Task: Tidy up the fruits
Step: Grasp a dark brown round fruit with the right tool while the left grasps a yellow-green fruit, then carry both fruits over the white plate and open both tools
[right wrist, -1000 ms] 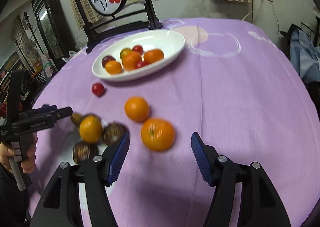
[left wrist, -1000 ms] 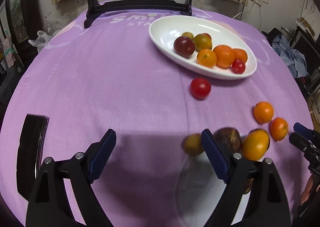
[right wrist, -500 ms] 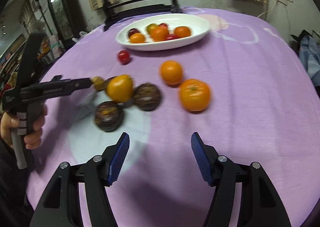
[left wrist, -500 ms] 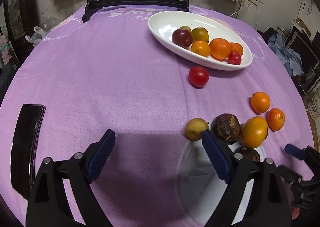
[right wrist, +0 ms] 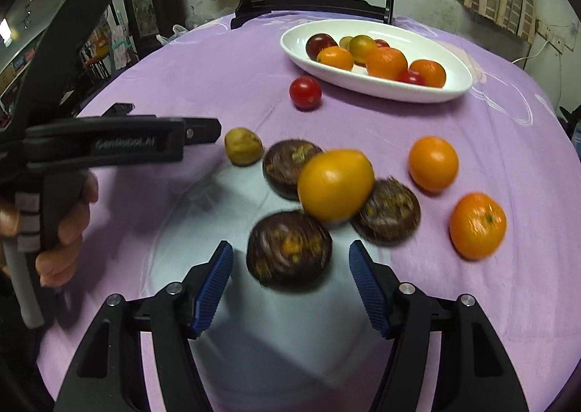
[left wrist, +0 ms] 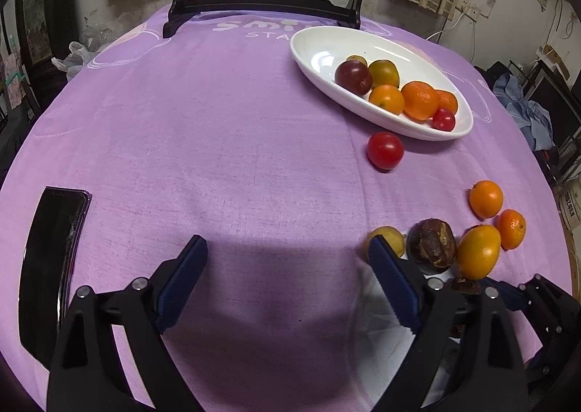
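Right gripper (right wrist: 290,268): jaws closing around the nearest dark brown fruit (right wrist: 289,253), pads not yet touching it. That fruit sits on a clear glass plate (right wrist: 189,230). Left gripper (left wrist: 287,277): jaws wide, nothing between them, above bare purple tablecloth (left wrist: 218,143). Just beyond: yellow-orange fruit (right wrist: 336,185) resting against two more dark fruits; small yellowish fruit (right wrist: 243,146) beside them. Two oranges to the right. Red tomato (right wrist: 305,92) farther. White oval dish (right wrist: 450,85) of mixed fruit farthest.

Closing tongs (right wrist: 290,275) around dark fruit (right wrist: 288,254)
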Demonstrator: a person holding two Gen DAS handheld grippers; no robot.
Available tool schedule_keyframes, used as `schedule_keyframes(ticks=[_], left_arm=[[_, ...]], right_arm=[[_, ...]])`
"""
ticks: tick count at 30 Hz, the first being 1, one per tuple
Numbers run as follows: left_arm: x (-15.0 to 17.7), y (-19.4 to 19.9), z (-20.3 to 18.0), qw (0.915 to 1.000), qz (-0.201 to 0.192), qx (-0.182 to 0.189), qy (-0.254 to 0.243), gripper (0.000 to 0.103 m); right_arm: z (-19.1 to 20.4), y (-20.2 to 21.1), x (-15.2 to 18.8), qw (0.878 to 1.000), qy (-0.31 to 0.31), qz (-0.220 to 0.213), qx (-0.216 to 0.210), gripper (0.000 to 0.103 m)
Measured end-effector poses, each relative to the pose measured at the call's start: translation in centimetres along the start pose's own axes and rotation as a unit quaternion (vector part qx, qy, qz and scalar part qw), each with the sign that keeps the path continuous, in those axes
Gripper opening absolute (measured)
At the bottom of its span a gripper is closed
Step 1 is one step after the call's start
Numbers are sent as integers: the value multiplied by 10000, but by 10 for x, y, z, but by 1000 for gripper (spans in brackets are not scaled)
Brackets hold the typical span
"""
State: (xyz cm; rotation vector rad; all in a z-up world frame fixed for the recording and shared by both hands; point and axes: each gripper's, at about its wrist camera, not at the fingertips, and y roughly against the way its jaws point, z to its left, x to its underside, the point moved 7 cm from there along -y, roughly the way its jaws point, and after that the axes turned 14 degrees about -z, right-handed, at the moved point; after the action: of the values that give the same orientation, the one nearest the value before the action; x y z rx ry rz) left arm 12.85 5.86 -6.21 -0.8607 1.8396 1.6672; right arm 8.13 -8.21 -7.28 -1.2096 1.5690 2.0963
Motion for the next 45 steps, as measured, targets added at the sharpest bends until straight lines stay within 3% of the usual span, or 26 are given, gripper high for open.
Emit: schedule_keyframes(ticks=[6,11,17,19,20,24,30,31,33,34,40,45], left_arm=[[2,2,-3,10000,6,64,-50,88],[8,6,-17,9993,-18,86,-355,88],[23,0,-37,9973,243,276,-638,87],[23,-3,-40,9965,205,195,-785,71],[23,-4,-42,9953,179,57,-955,68],[20,-5,-48,9926,173,1,-1203,67],[10,-18,-53,9927,245,158,-1167,67],[10,-20,-54,9928,252,230,-1145,63],[8,-19,-61,9914,182,377,-1240,35],[9,-17,-65,9899,165,449,-1338,27],[12,-7,-67,9914,282,479,-1188,26],[3,11,-60,9938,93,407,-1032,26]], right_arm=[[-2,9,0,9996,182,-181,85,44],[-24,23,5,9993,-144,-343,60,45],[-32,23,7,9992,-222,-336,15,45],[-37,23,8,9990,-329,-296,14,45],[-38,23,9,9989,-360,-290,18,45],[-41,29,7,9984,-446,-342,-9,45],[-38,36,3,9978,-461,-470,-101,45],[-39,36,4,9977,-475,-469,-98,45],[-42,34,4,9976,-525,-447,-87,45],[-43,34,5,9975,-543,-441,-88,45],[-43,36,4,9973,-523,-502,-88,45],[-48,38,0,9961,-637,-602,-37,45]])
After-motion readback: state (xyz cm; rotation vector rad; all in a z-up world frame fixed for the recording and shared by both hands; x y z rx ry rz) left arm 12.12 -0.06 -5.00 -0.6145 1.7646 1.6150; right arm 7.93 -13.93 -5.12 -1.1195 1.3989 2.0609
